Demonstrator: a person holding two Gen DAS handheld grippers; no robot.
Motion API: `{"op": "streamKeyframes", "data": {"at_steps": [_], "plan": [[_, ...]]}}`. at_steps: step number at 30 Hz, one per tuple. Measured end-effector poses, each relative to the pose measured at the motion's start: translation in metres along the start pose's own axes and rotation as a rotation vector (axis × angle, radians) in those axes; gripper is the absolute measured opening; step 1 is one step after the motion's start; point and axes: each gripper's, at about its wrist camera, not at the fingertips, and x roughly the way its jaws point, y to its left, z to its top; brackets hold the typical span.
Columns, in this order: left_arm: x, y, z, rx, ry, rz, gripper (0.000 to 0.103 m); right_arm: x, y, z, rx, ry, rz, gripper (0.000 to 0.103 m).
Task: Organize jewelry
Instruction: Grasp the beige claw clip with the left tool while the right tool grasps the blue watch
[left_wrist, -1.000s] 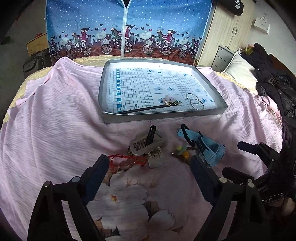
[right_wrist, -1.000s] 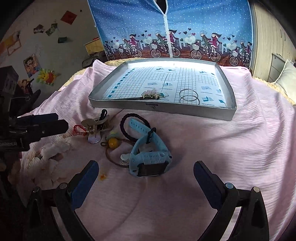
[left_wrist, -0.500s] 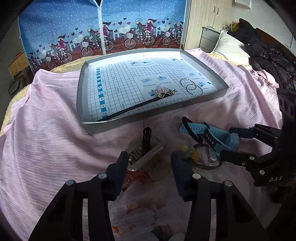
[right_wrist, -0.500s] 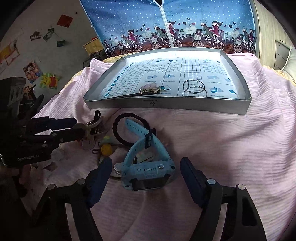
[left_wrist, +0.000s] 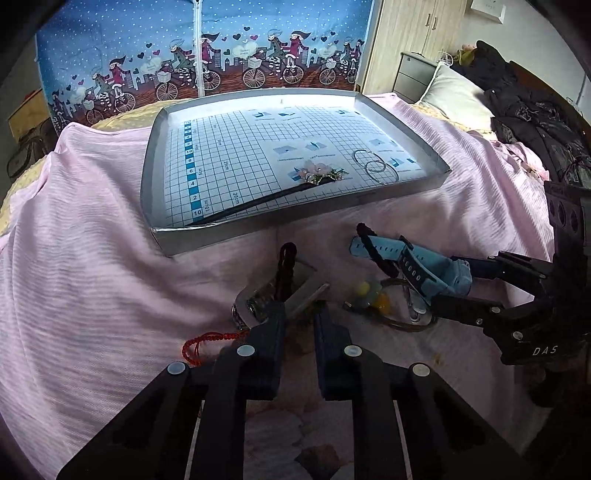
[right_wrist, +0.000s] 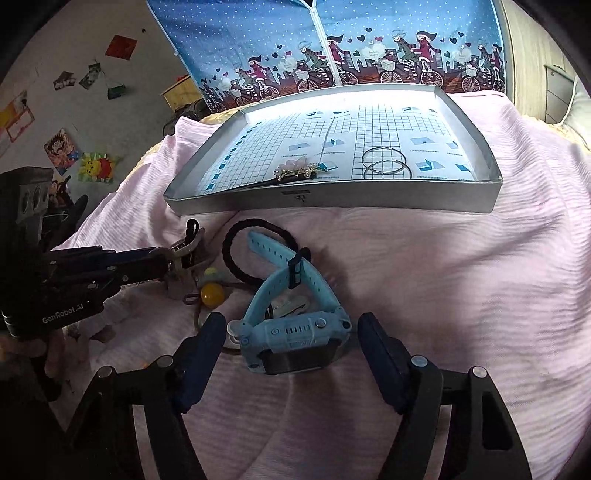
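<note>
Right gripper (right_wrist: 291, 354) wide open, pads either side of the blue watch (right_wrist: 295, 339) on the pink sheet (right_wrist: 443, 295), not yet touching. Watch: rigid case, floppy strap; take it across the case. Left gripper (left_wrist: 299, 325) nearly closed at the silver clip (left_wrist: 280, 291); whether it grips, cannot tell. Clip looks stiff, light, slick. Black hair tie (right_wrist: 236, 258) soft, just behind. Beyond, tray (right_wrist: 332, 201) holds a hairpin (right_wrist: 299, 171) and two hoops (right_wrist: 384, 164) near its front edge.
</note>
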Motion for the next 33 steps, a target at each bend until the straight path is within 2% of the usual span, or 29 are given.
{"op": "streamKeyframes", "data": {"at_steps": [5,11,14,17,19,27,33], "plan": [[-0.001,-0.005,-0.002,0.017,-0.008,-0.010,0.008,0.002,0.001,0.000,0.002,0.006,0.005,0.067],[-0.006,0.000,-0.001,-0.058,-0.024,-0.041,0.005,0.001,-0.003,0.000,0.032,-0.004,0.021,0.067],[-0.011,0.000,-0.001,-0.073,-0.044,-0.033,0.002,-0.001,-0.007,0.001,0.057,-0.022,0.037,0.067],[-0.016,-0.003,0.000,-0.086,-0.054,-0.060,0.001,0.000,-0.009,0.002,0.071,-0.016,0.041,0.067],[-0.019,-0.007,0.000,-0.083,-0.057,-0.078,0.001,0.002,-0.010,0.002,0.076,-0.005,0.049,0.058],[-0.030,-0.016,0.002,-0.068,-0.108,-0.100,0.001,0.000,-0.007,0.001,0.057,-0.011,0.031,0.056],[-0.035,-0.013,0.003,-0.095,-0.124,-0.112,0.001,-0.006,0.005,0.002,-0.020,-0.022,-0.037,0.056]]}}
